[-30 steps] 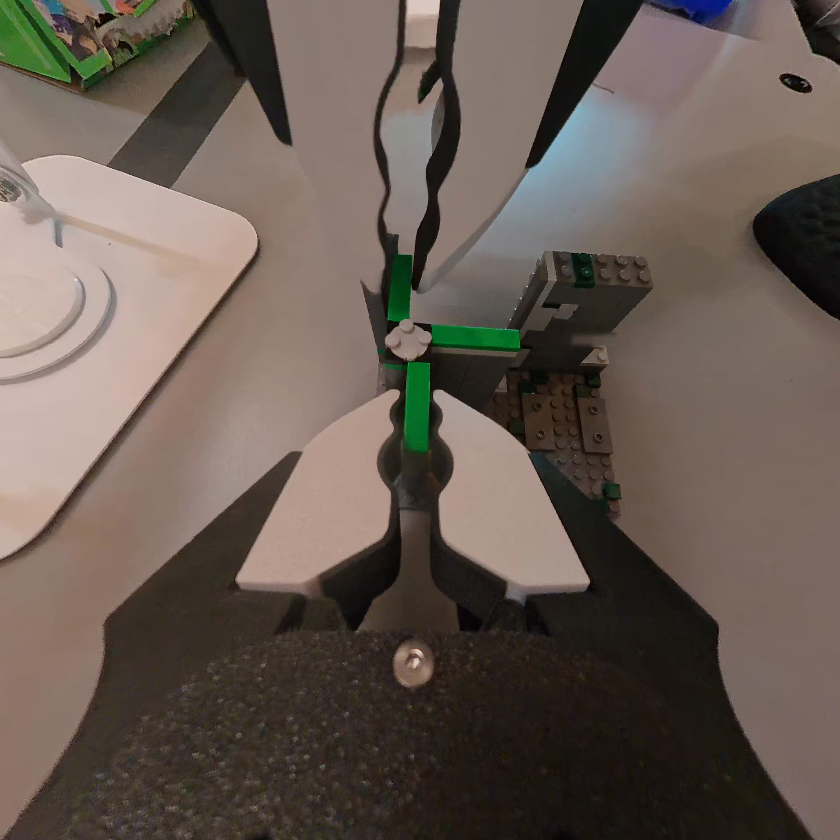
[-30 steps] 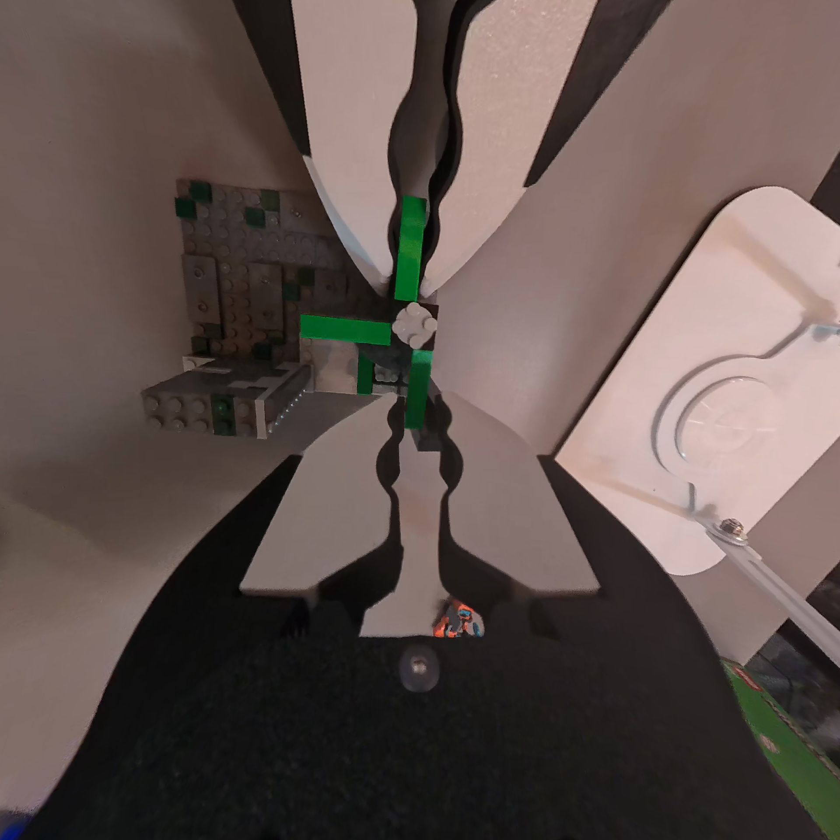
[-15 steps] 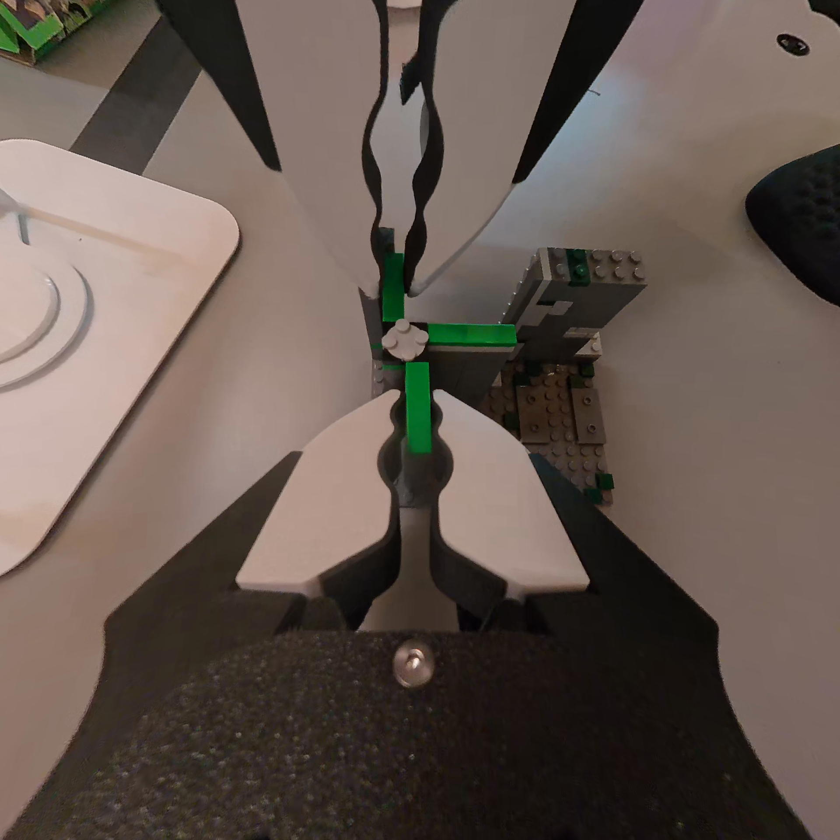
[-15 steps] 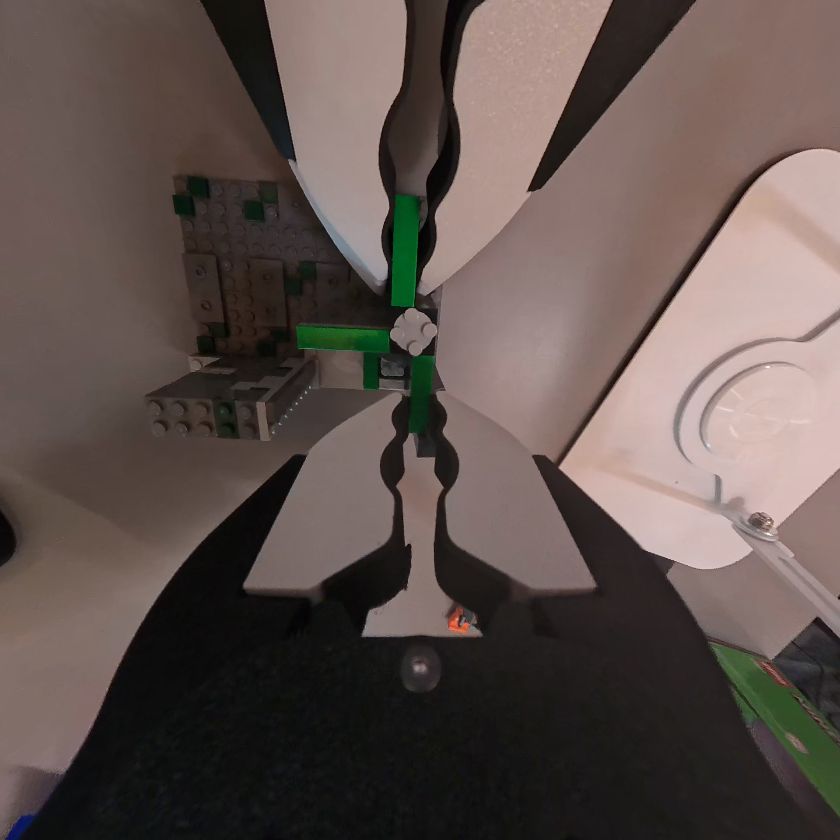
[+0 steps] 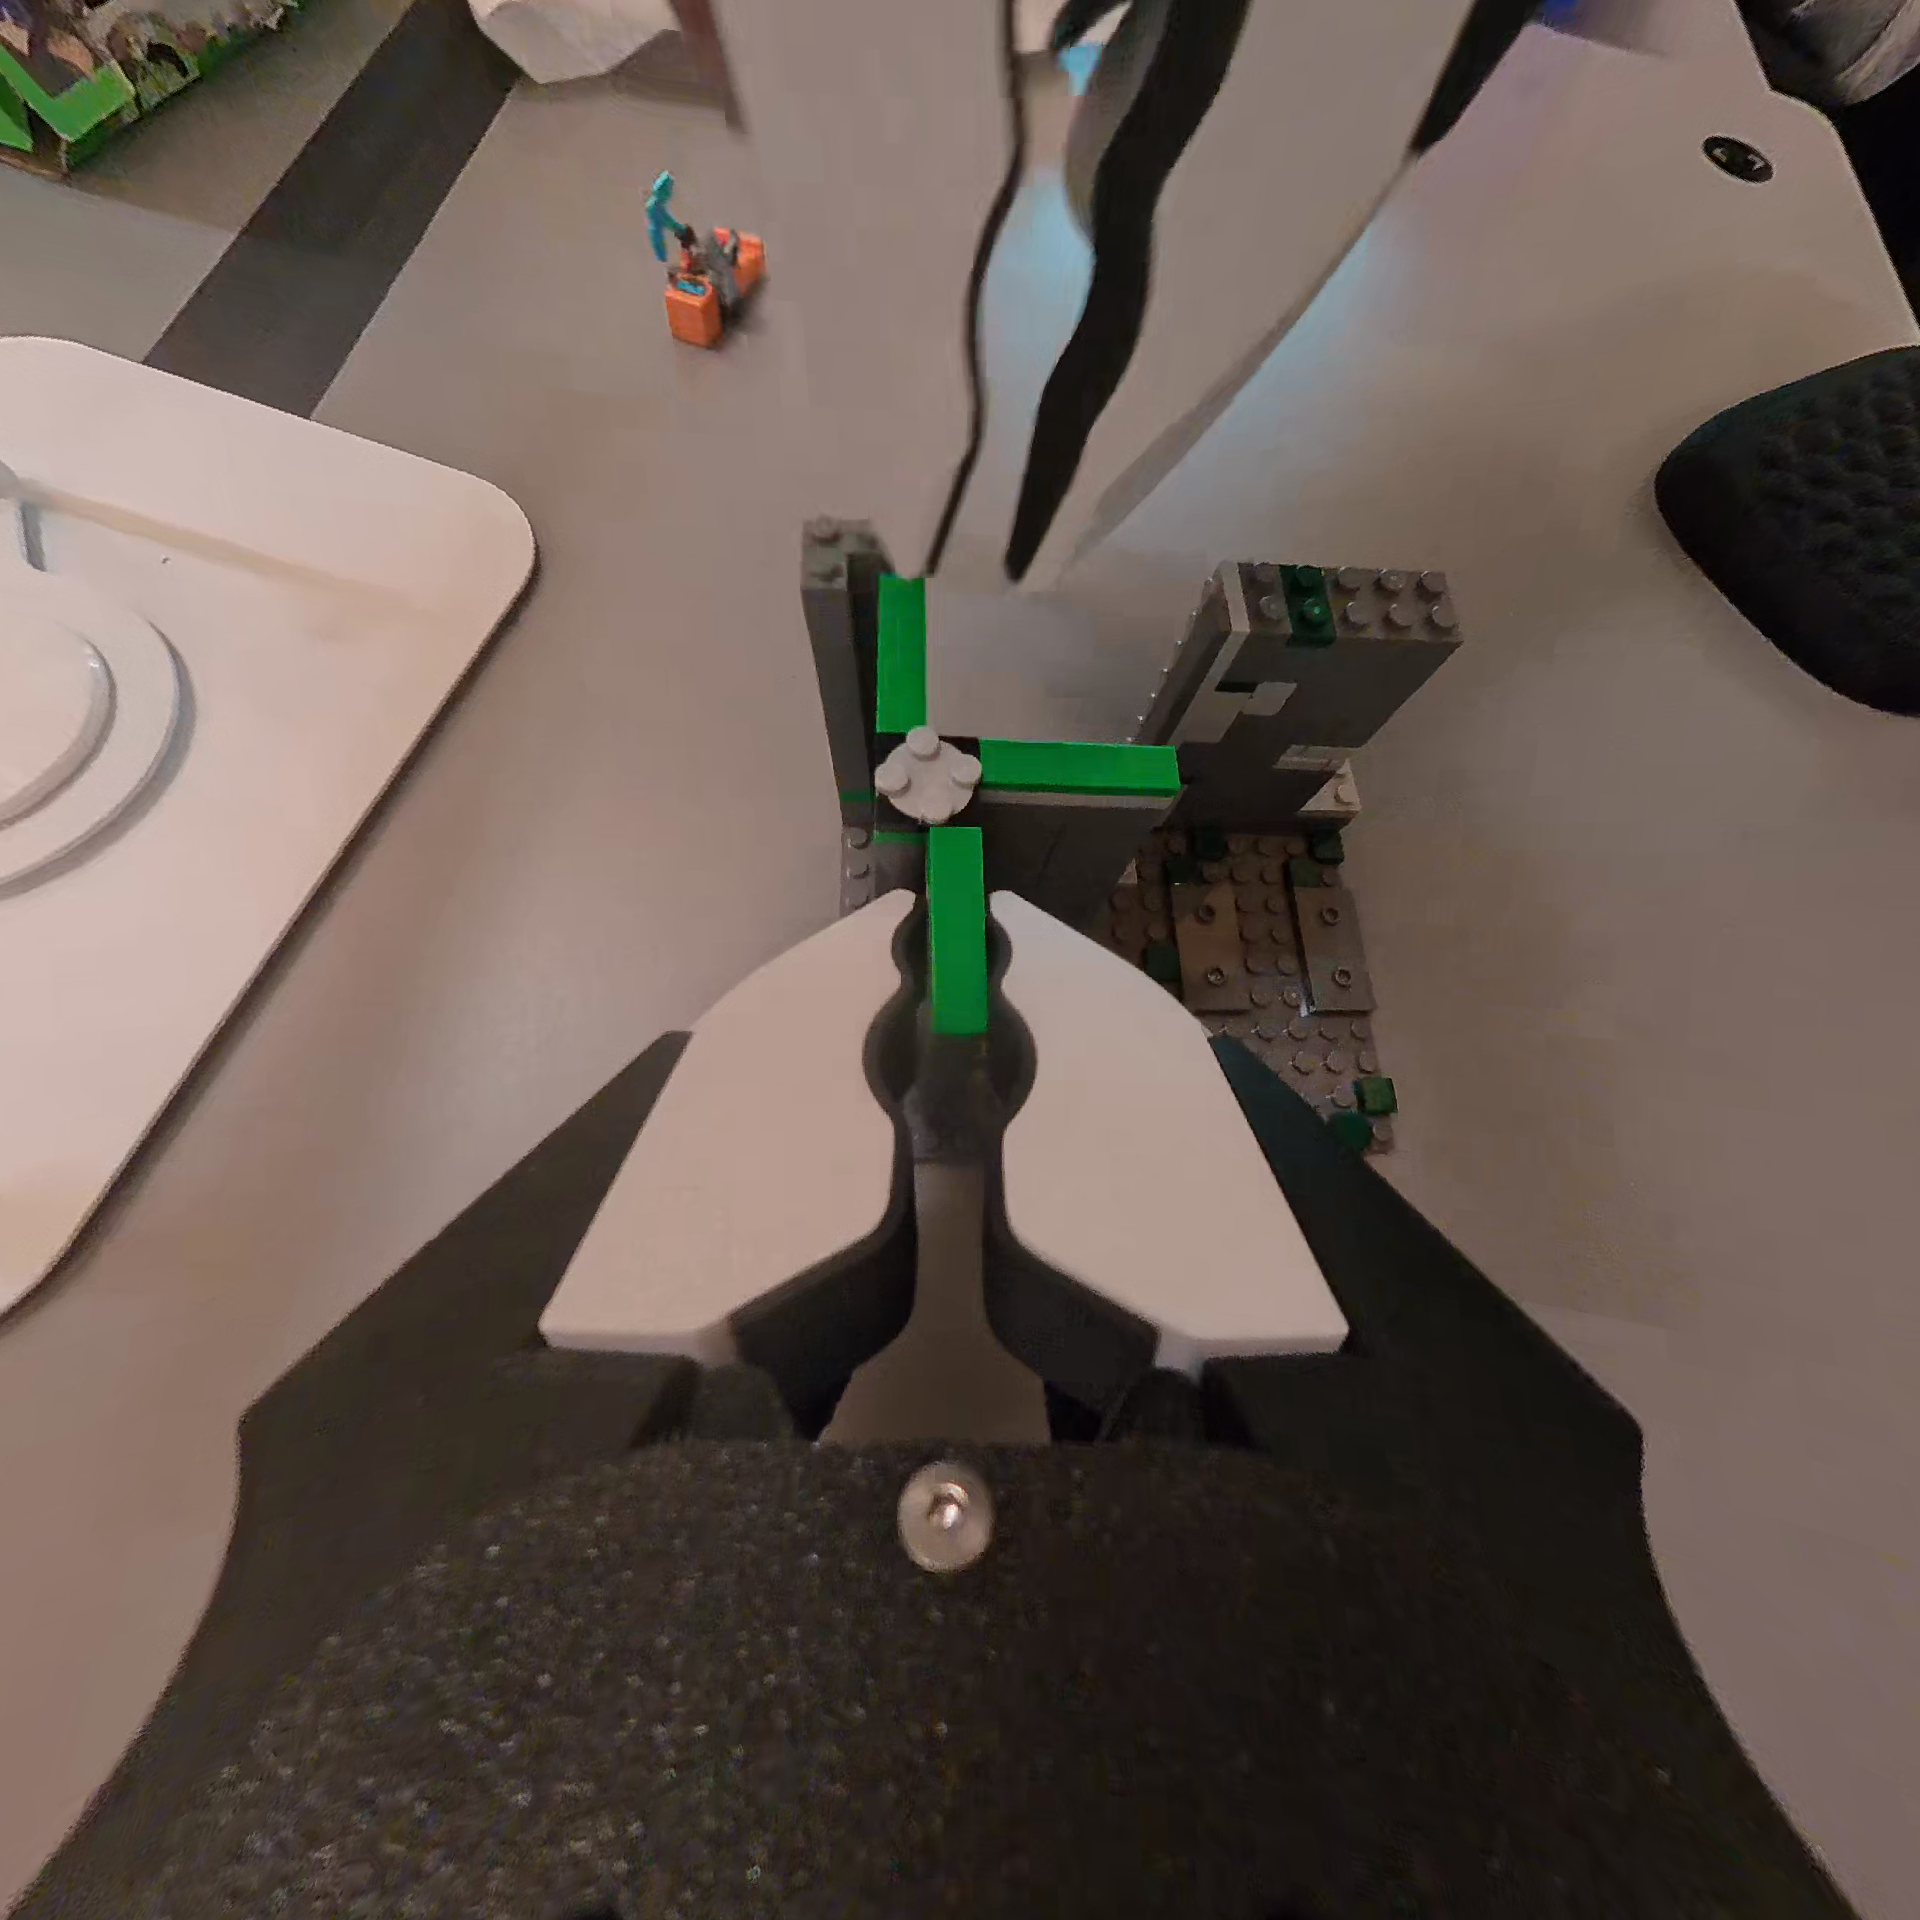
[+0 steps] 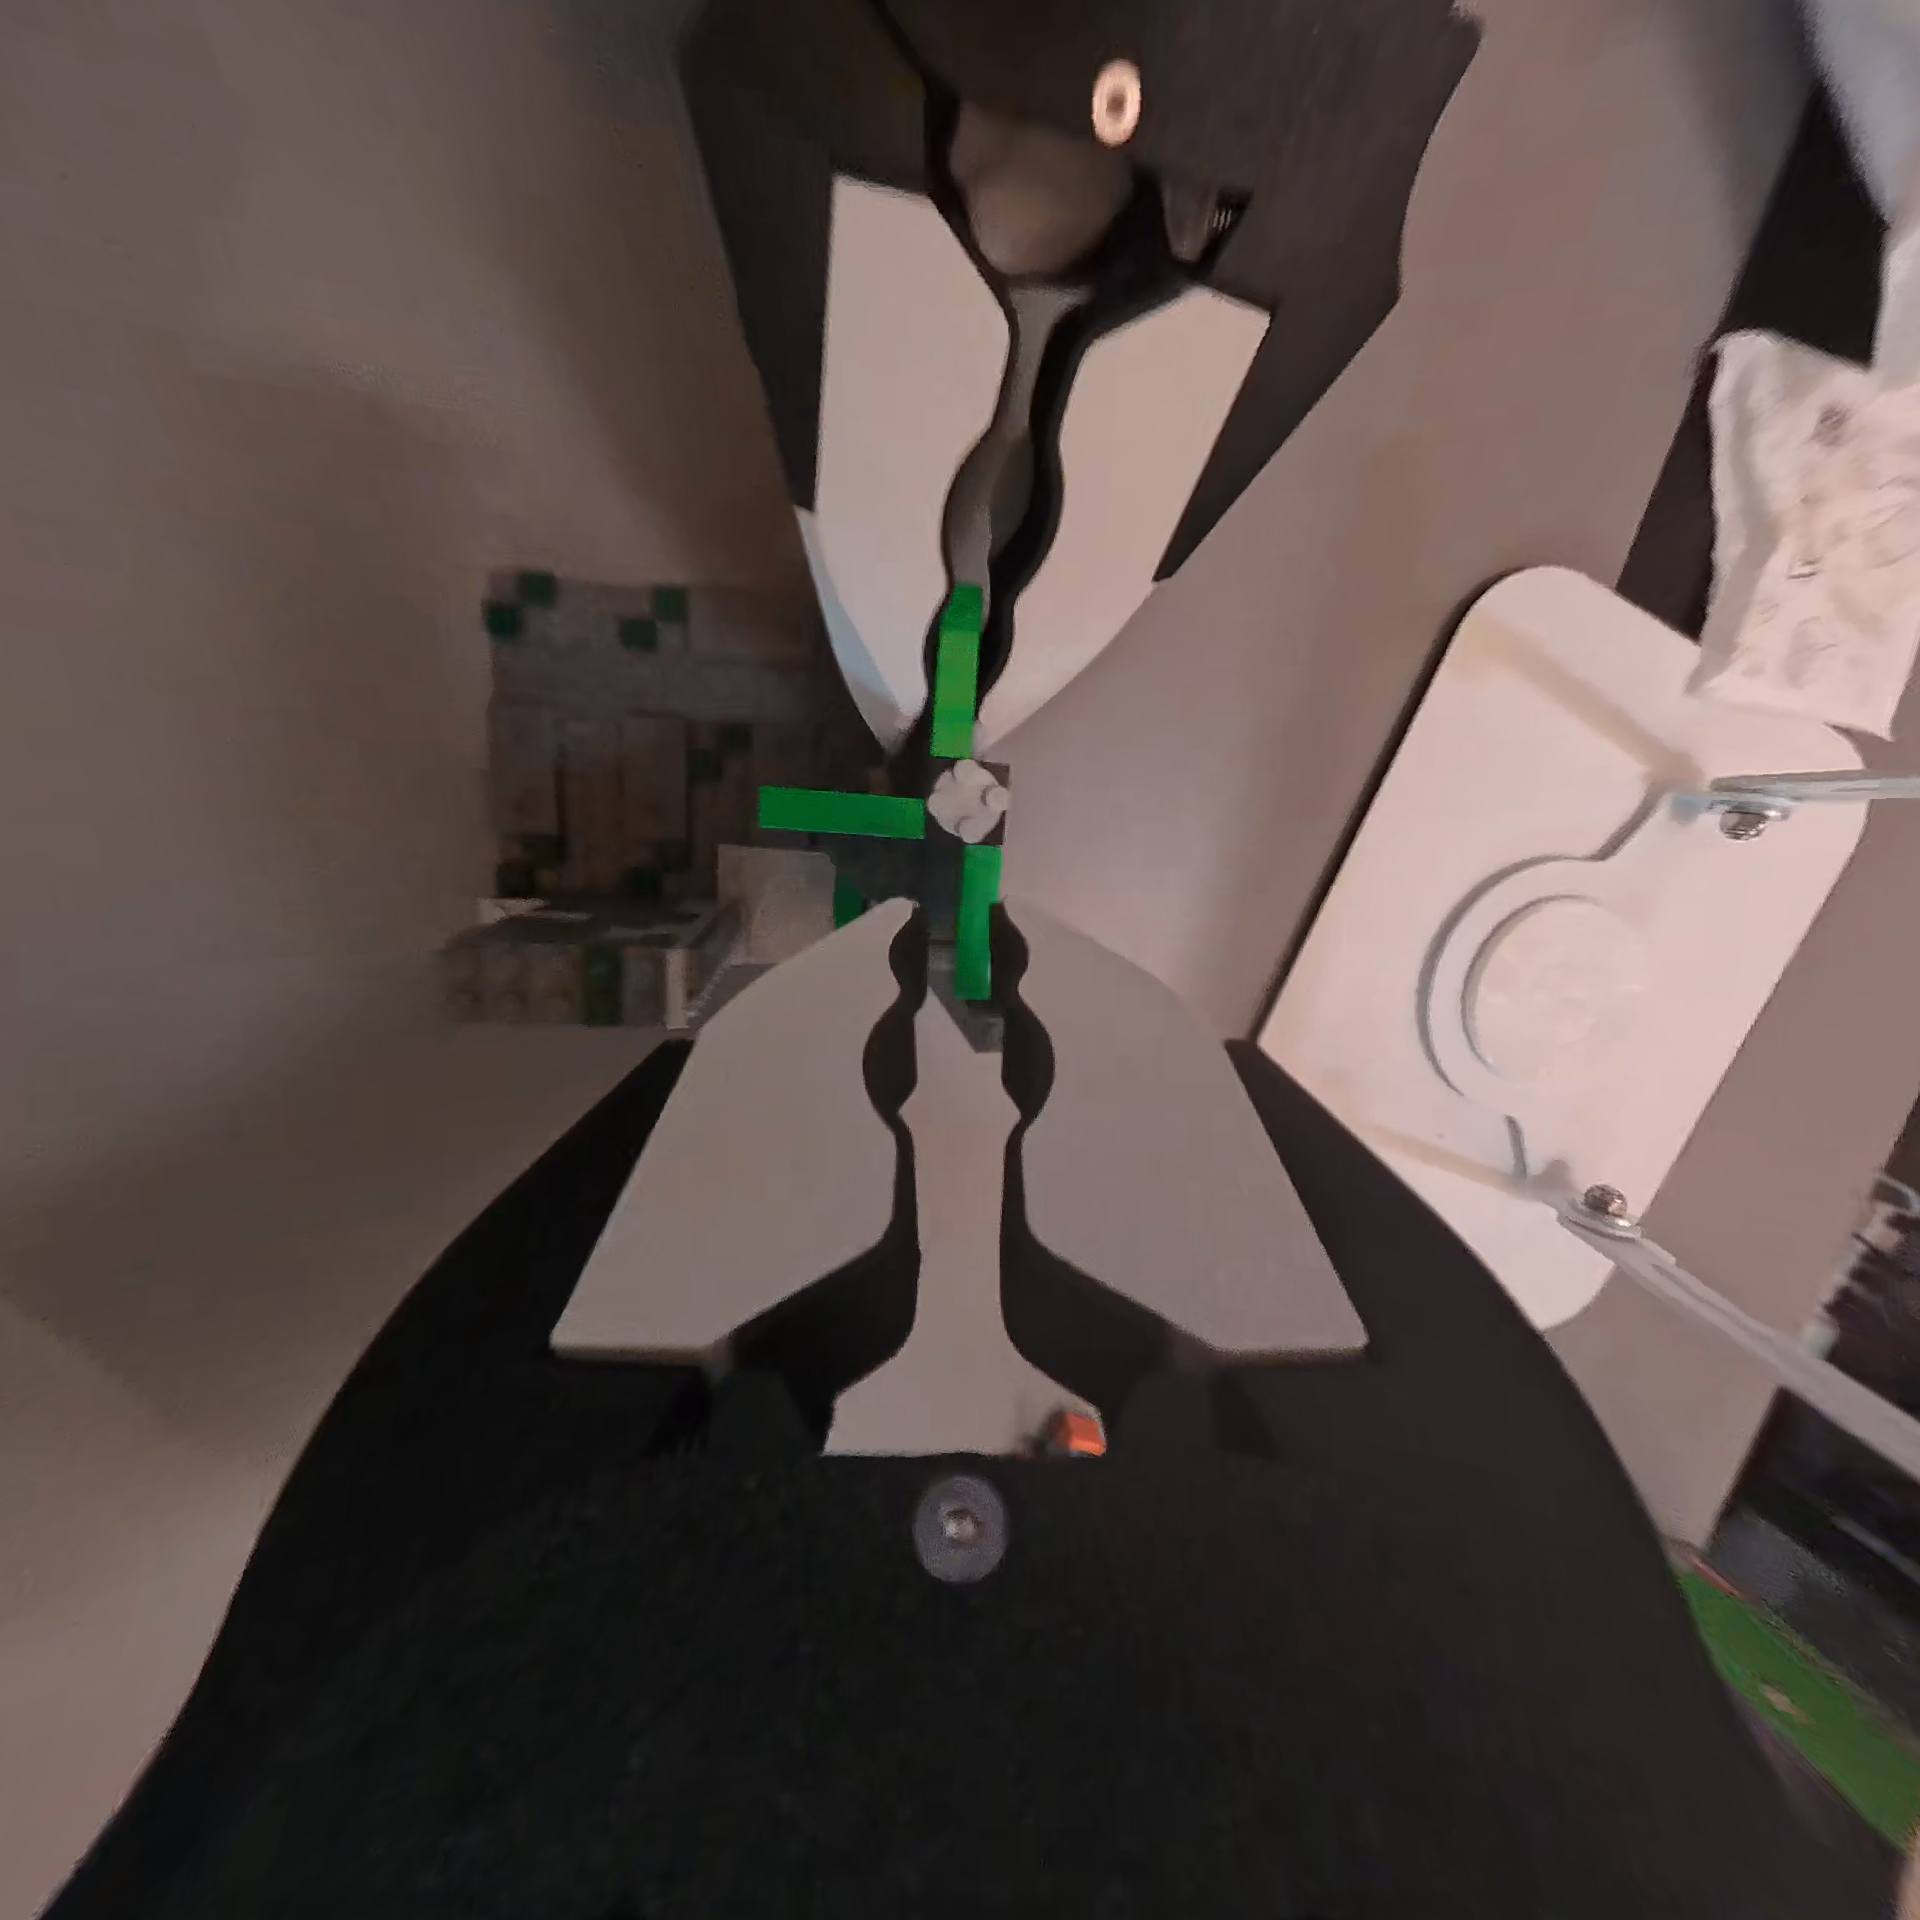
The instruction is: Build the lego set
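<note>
A: Left wrist view first; what does the left gripper (image 5: 956,925) have?

B: Its pale fingers are nearly closed, pinching the near green bar (image 5: 957,932) of the grey Lego build (image 5: 1049,769); the build stands on a grey desk (image 5: 623,644), a round light-grey stud piece (image 5: 928,782) at the hub of three green bars; its studded baseplate (image 5: 1278,997) lies to the right.

A: And the room?

B: A white rounded board (image 5: 239,665) at left; a small orange and teal Lego figure (image 5: 709,278) farther off; a green box (image 5: 62,94) in the far corner; a black textured pad (image 5: 1808,530) at right; the right gripper (image 5: 971,566) is blurred beyond the build, clear of it.

A: Right wrist view?

B: Blurred; the right gripper (image 6: 961,914) is open a little, the near green bar (image 6: 977,920) lying in the gap, whether gripped I cannot tell; the left gripper (image 6: 961,727) opposite clamps the far bar; crumpled white paper (image 6: 1808,540) sits beyond the board (image 6: 1621,935).
</note>
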`<state>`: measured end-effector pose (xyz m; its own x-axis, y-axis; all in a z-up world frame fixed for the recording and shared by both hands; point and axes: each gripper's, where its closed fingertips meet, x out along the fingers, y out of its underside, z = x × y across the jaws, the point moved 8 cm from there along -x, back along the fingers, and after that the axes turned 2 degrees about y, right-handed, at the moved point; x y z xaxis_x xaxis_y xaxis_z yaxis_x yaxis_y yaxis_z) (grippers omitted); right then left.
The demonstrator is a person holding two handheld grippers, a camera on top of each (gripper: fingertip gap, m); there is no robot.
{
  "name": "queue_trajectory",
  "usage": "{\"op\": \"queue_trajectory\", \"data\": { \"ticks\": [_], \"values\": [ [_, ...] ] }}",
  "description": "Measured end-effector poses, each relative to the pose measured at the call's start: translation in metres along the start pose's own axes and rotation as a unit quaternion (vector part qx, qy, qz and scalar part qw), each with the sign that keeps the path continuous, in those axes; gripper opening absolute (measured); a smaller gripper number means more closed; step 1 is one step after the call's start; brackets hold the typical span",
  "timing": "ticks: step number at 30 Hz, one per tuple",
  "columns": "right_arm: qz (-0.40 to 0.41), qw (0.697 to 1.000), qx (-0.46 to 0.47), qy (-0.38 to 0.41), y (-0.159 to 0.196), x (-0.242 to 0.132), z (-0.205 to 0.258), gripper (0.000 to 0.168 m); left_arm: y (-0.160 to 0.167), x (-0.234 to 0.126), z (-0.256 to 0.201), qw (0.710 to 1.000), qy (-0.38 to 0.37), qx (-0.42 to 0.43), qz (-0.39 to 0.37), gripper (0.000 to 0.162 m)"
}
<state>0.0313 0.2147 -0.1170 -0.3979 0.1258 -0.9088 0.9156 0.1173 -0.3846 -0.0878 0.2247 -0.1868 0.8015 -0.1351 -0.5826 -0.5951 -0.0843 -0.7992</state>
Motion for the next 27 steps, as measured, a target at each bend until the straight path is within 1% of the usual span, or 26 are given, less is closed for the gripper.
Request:
{"op": "queue_trajectory", "data": {
  "ticks": [3, 5, 6, 9, 12, 16, 21, 27],
  "values": [
    [-0.042, 0.998, 0.055, -0.011, 0.015, -0.009, 0.011, 0.008, -0.001, 0.0, 0.001, 1.0, 0.002, 0.004, 0.005, 0.008],
    [-0.071, 0.991, 0.108, -0.019, 0.029, -0.008, 0.018, 0.003, -0.002, 0.001, 0.001, 1.0, 0.006, 0.003, 0.007, 0.008],
    [-0.083, 0.986, 0.14, -0.02, 0.035, -0.004, 0.021, 0.001, -0.002, 0.001, 0.002, 1.0, 0.008, 0.003, 0.007, 0.008],
    [-0.124, 0.965, 0.229, -0.024, 0.05, 0.018, 0.029, 0.0, -0.002, 0.001, 0.003, 1.0, 0.012, 0.003, 0.007, 0.008],
    [-0.159, 0.945, 0.286, -0.015, 0.059, 0.036, 0.031, 0.0, -0.002, 0.001, 0.004, 1.0, 0.014, 0.003, 0.008, 0.008],
    [-0.197, 0.93, 0.31, -0.012, 0.064, 0.053, 0.03, 0.0, -0.003, 0.002, 0.005, 1.0, 0.017, 0.001, 0.008, 0.008],
    [-0.206, 0.93, 0.306, 0.0, 0.064, 0.072, 0.034, 0.0, -0.003, 0.002, 0.005, 1.0, 0.017, 0.002, 0.012, 0.008],
    [-0.224, 0.921, 0.319, 0.01, 0.064, 0.075, 0.035, 0.0, -0.002, 0.002, 0.006, 1.0, 0.019, 0.005, 0.015, 0.008]
  ]
}}
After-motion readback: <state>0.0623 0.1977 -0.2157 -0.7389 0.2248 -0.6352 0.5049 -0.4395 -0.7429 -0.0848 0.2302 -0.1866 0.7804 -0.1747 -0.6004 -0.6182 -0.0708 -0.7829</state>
